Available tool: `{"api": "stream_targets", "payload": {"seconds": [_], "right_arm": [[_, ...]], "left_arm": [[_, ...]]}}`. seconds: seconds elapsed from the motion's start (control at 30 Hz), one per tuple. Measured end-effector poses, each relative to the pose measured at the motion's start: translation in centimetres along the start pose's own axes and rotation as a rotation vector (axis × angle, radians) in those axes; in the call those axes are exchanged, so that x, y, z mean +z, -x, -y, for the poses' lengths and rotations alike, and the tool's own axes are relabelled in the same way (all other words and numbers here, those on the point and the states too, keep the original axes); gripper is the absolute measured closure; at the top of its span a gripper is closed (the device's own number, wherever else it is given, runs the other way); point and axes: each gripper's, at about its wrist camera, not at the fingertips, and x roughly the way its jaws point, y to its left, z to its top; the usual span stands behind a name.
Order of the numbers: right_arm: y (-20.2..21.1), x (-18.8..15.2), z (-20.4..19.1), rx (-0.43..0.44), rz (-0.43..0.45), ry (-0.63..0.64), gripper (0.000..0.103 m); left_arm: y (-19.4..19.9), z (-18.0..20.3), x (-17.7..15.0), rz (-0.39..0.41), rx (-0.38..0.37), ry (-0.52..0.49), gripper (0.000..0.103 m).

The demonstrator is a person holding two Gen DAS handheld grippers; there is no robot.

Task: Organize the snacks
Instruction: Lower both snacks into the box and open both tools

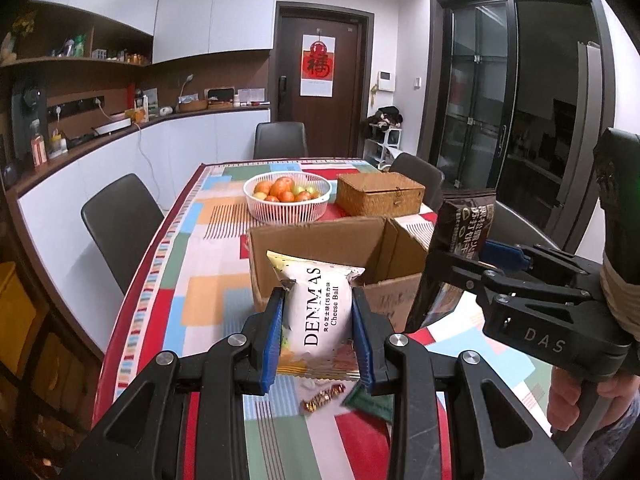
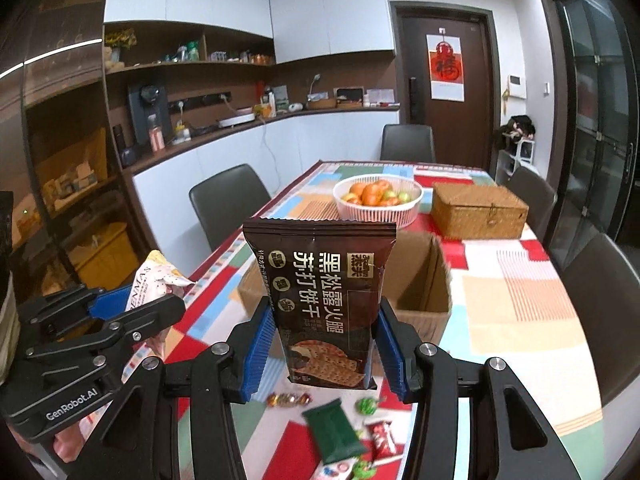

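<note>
Table (image 2: 520, 296) with patchwork cloth; open cardboard box (image 1: 332, 240) at 12 o'clock from both grippers, mouth up, below the raised packets. Left gripper (image 1: 320, 336) clamped on white cheese-ball bag (image 1: 320, 304), long axis upright. Right gripper (image 2: 320, 344) clamped on brown cracker packet (image 2: 324, 304), also upright, box just past it at 1 o'clock. Neither clearly nearer. Loose sweets (image 2: 288, 399) lie on the cloth at 6 o'clock.
</note>
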Motion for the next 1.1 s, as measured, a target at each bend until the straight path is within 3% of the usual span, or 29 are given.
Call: {"api": "stream_targets", "payload": {"seconds": [0.53, 0.93, 1.0, 1.07, 1.1], "right_arm": [[-5.4, 4.3, 3.4, -0.051, 0.002, -0.015, 0.053], [-12.6, 4.0, 6.0, -0.058, -0.141, -0.062, 0.053], [-13.5, 3.7, 6.5, -0.066, -0.161, -0.074, 0.053], [-14.1, 3.4, 6.6, -0.088, -0.183, -0.071, 0.043], [-14.1, 3.4, 6.7, -0.107, -0.185, -0.07, 0.04]], "left_arm": [[-7.0, -0.6, 4.4, -0.039, 0.003, -0.015, 0.072], [-14.6, -1.2, 4.6, -0.163, -0.007, 0.009, 0.07], [-15.3, -1.2, 4.4, -0.177, 0.009, 0.001, 0.052], [-14.8, -1.4, 4.1, -0.154, 0.021, 0.008, 0.04], [-14.5, -1.4, 3.9, -0.147, 0.027, 0.011, 0.039]]}}
